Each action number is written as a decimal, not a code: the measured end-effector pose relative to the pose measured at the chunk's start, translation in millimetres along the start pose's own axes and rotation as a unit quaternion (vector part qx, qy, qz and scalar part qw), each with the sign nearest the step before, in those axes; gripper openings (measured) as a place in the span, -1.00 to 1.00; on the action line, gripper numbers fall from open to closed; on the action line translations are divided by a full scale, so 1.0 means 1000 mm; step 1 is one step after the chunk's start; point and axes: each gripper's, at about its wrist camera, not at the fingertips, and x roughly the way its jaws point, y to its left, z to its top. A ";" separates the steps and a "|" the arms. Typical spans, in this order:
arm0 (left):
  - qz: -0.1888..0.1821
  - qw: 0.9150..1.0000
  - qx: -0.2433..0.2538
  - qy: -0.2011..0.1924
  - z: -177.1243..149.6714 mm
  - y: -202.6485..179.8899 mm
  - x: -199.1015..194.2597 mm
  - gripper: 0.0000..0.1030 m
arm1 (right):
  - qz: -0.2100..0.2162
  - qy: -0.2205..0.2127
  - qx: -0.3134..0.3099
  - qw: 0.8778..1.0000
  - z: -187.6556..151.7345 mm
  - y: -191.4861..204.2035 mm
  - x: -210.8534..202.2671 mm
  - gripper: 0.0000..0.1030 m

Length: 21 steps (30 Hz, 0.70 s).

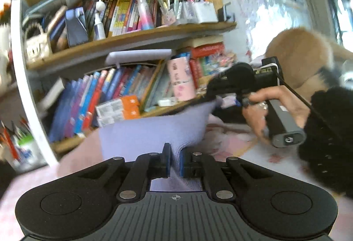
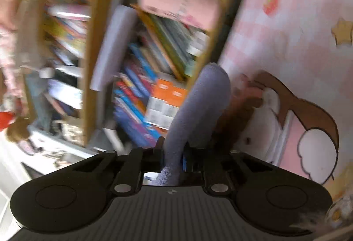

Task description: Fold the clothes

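Lavender cloth (image 1: pixel 154 132) pinched between narrow fingers of left gripper (image 1: pixel 175 161), raised off pink bedding (image 1: pixel 253 143). Same cloth stretches to right gripper (image 2: pixel 173 158), fingers clamped on its other edge. Person's right hand (image 1: pixel 275 112) grips handle. Wooden bookshelf (image 1: pixel 123 42) behind, packed with books. Right view blurred.

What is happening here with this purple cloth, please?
A person is folding a lavender garment with two handheld tongs. The left tongs are shut on one edge, and the right tongs are shut on another part, lifting it above the pink bedding in front of a bookshelf. The fold is not finished.
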 end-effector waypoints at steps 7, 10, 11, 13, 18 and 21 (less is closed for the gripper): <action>-0.171 0.969 -0.084 -0.157 0.069 0.031 -0.076 -0.87 | 0.125 -0.122 -0.232 0.957 0.004 0.153 -0.083 -0.76; -0.232 0.938 -0.135 -0.222 0.084 0.050 -0.102 -0.87 | 0.188 -0.138 -0.318 0.919 0.001 0.219 -0.100 -0.76; -0.247 0.929 -0.155 -0.229 0.084 0.056 -0.104 -0.87 | 0.199 -0.134 -0.342 0.908 -0.001 0.238 -0.101 -0.76; -0.259 0.921 -0.195 -0.217 0.076 0.069 -0.097 -0.87 | 0.186 -0.105 -0.371 0.904 -0.008 0.258 -0.085 -0.76; -0.174 0.949 -0.254 -0.070 0.016 0.088 -0.055 -0.84 | 0.058 0.016 -0.400 0.915 -0.045 0.213 0.014 -0.75; -0.073 0.960 -0.264 0.052 -0.033 0.100 -0.035 -0.83 | -0.031 0.106 -0.406 0.907 -0.085 0.148 0.083 -0.75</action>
